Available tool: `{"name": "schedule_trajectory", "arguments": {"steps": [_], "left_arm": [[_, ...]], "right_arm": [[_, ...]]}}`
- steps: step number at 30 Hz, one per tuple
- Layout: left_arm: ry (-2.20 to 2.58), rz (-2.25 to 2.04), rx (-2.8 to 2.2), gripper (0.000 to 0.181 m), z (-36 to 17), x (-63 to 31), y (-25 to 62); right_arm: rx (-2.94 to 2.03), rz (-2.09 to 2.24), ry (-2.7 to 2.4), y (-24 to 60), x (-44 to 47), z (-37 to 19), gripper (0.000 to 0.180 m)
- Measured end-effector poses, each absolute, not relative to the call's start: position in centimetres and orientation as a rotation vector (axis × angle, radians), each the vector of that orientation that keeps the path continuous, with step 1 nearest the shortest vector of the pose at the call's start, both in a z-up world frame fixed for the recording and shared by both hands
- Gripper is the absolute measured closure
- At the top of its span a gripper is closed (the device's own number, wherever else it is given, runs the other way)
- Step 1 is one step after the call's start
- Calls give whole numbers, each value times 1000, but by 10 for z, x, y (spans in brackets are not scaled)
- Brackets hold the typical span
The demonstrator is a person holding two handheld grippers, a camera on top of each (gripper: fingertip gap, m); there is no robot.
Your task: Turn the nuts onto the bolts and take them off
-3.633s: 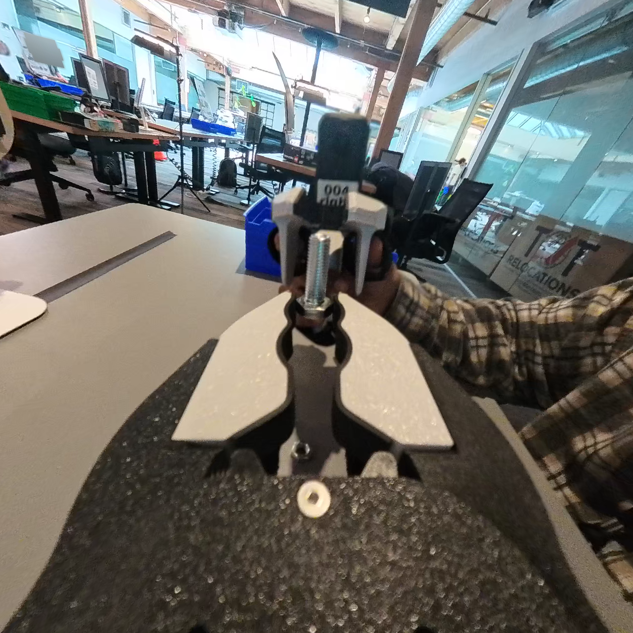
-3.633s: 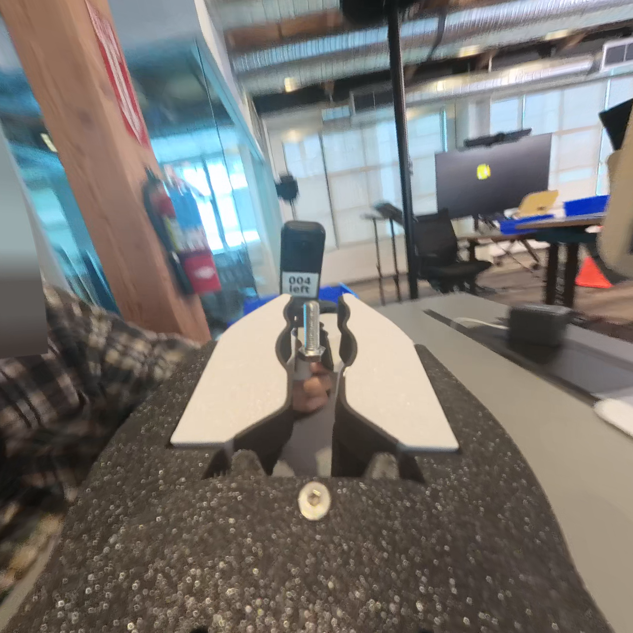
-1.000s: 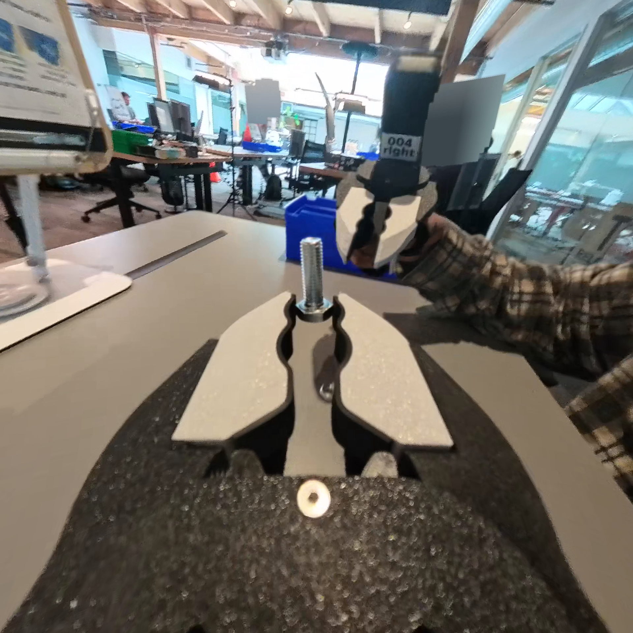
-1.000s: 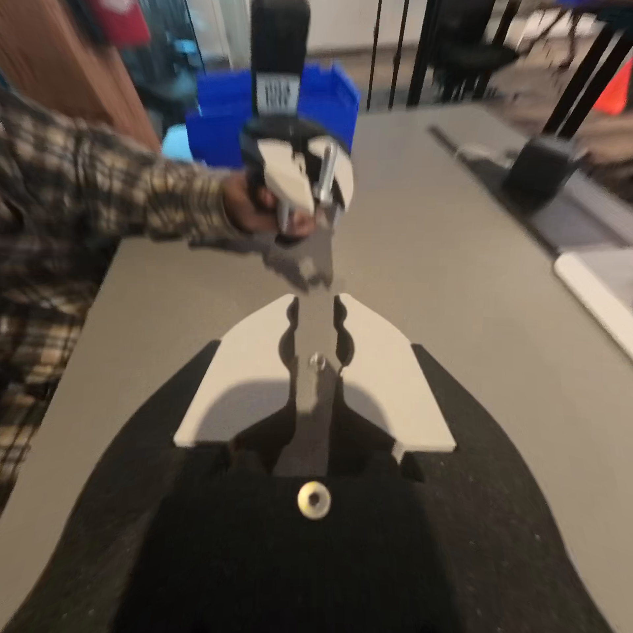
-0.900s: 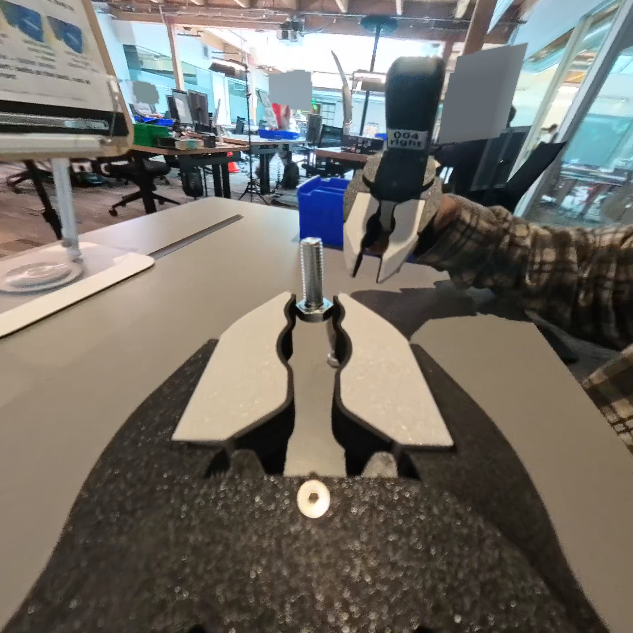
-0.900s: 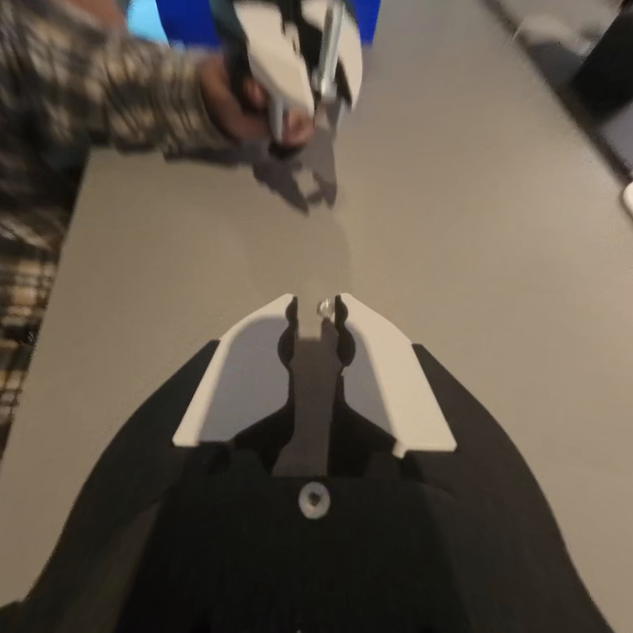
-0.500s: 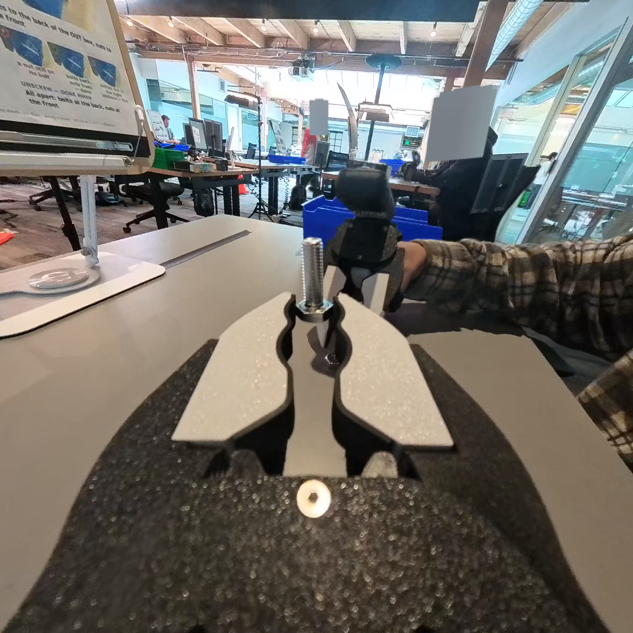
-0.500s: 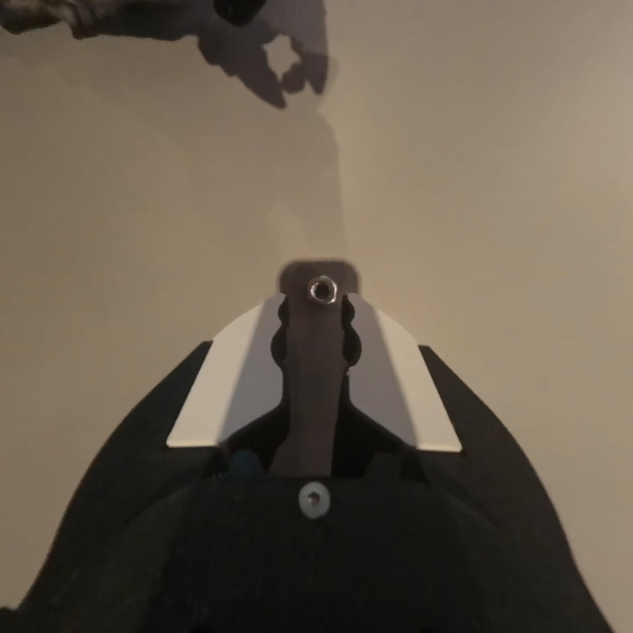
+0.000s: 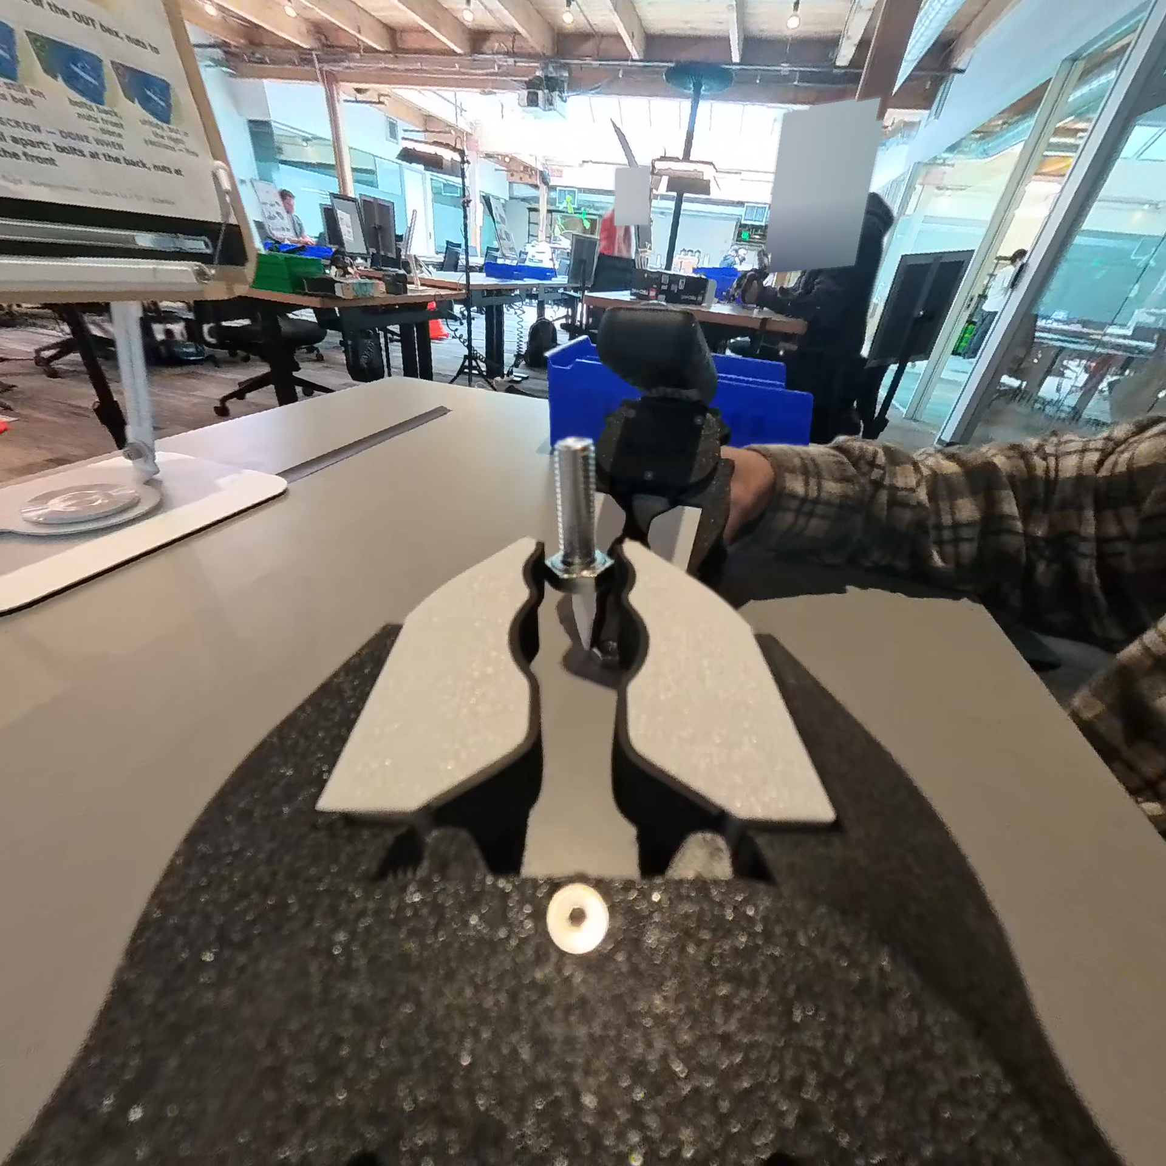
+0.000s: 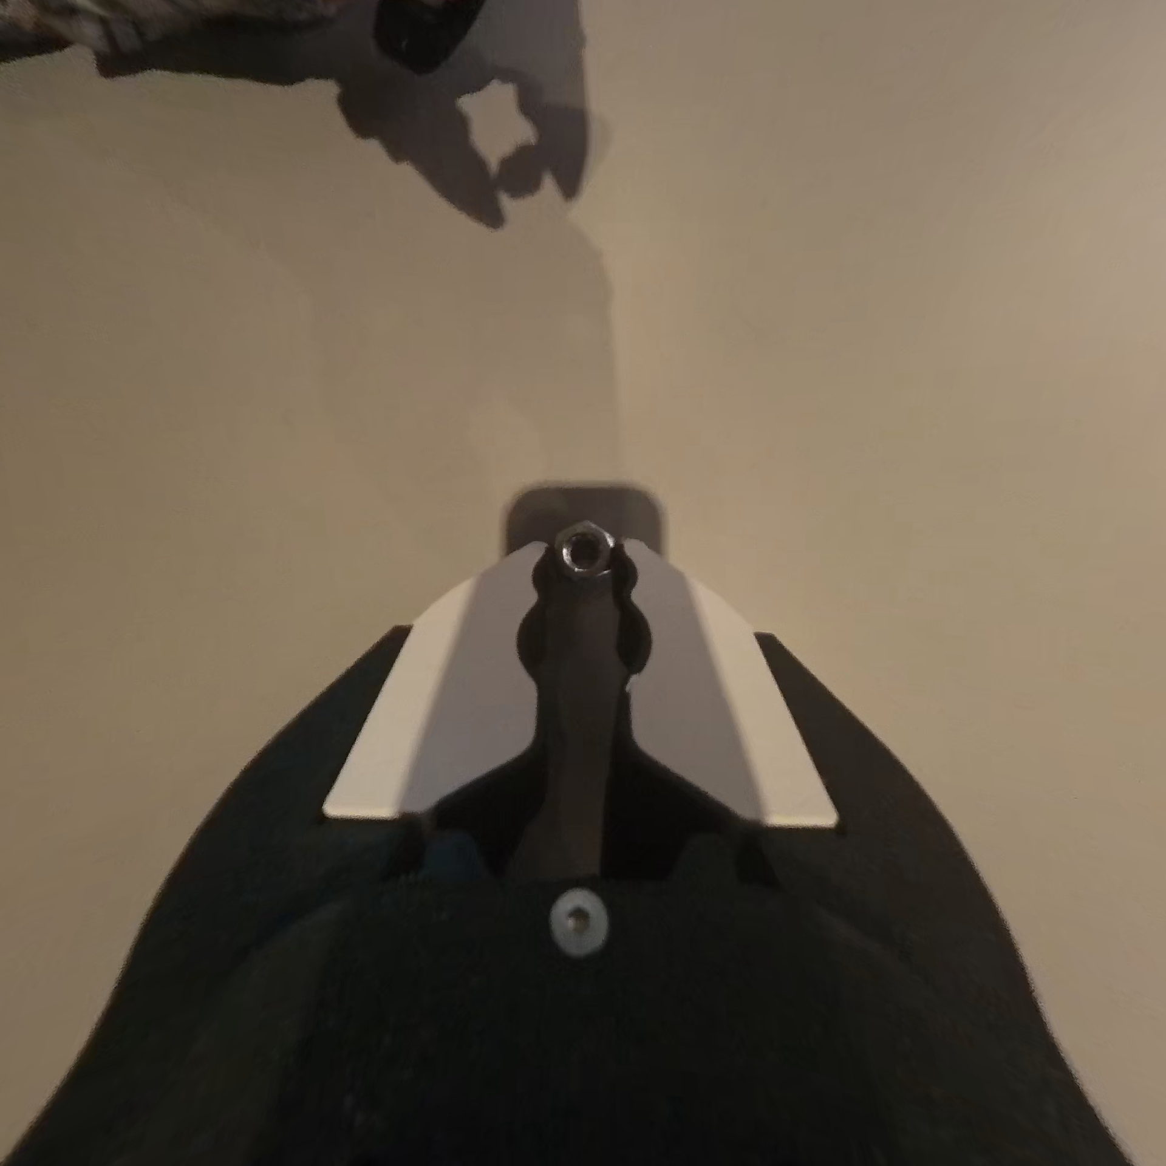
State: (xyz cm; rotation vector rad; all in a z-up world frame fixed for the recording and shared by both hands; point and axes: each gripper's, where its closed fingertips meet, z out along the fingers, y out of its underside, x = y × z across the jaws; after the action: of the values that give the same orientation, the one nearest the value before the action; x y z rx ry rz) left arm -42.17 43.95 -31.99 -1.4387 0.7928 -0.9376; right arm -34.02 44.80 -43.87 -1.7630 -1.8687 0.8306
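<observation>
Bolt (image 9: 573,505) stands straight up, its head pinched tight between the left gripper (image 9: 577,568) tips. Behind it, the right gripper (image 10: 583,558) points down at the grey table (image 9: 252,599), its fingers around the nut (image 10: 583,555) lying there, not squeezed shut.

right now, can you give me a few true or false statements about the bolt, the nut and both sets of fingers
1. The left gripper holds the threaded silver steel bolt upright by its head. True.
2. A nut is threaded on that bolt. False: its shank is bare.
3. The small silver hex nut lies on the grey table between the right gripper's fingers. True.
4. The right gripper points at the ceiling. False: it points down at the table.
</observation>
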Motion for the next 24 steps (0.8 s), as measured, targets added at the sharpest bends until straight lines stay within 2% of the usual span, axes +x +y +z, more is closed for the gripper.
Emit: {"name": "schedule_trajectory", "arguments": {"steps": [6, 14, 24], "left_arm": [[812, -921, -1442, 161, -321, -418, 438], [875, -899, -1474, 161, -330, -410, 435], [990, -860, -1461, 161, -336, -387, 420]], "right_arm": [[-1770, 751, -1935, 449, -330, -430, 163], [-1702, 630, -2008, 447, -313, -390, 163], [-1528, 1027, -1888, 420, -357, -294, 163]]}}
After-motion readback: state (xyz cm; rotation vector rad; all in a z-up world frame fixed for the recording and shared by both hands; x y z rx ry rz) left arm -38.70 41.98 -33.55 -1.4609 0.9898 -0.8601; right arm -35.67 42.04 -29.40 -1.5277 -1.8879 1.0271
